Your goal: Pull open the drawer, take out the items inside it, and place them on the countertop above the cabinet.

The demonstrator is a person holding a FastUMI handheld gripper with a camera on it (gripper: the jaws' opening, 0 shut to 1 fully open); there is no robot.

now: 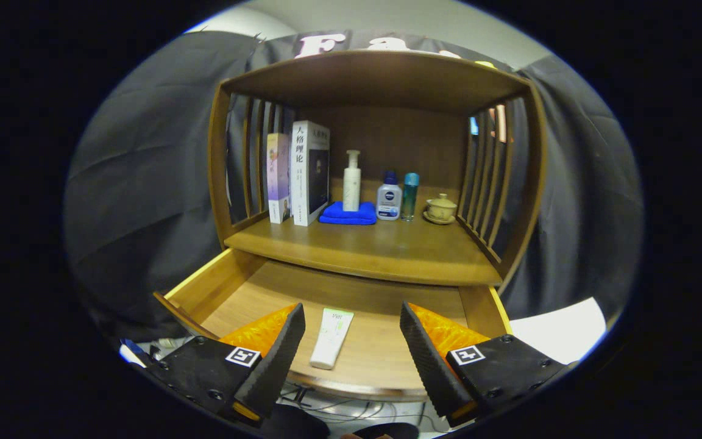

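drawer (pixel 247 292): pulled out wide, pale wood with a smooth flat floor and low straight side walls, grain running front to back

tube (pixel 331 336): the one thing lying in there, a flat squeeze tube, white plastic body with a greenish crimped end pointing toward the cabinet and the cap end toward the drawer's front edge, resting on the drawer floor

gripper (pixel 353 341): jaws spread wide apart, gripping nothing, hovering over the front of the drawer; the tube sits between the two fingers, closer to the left one, not touching either as far as I can see

fingers (pixel 278 356): wedge shaped, inner faces ribbed like fine tread

countertop (pixel 387 253): same warm wood, smooth, slight sheen, right above the drawer

cabinet (pixel 375 76): open-front hutch with slatted sides and a curved-looking top board

books (pixel 299 174): two standing upright at the left of the countertop

towel (pixel 348 214): blue, folded, soft looking, with a white pump bottle (pixel 352 182) standing on it

bottles (pixel 389 198): a squat one with a dark cap, a slim teal one just beside it

lidded cup (pixel 441 207): small, ceramic looking, on a saucer at the right
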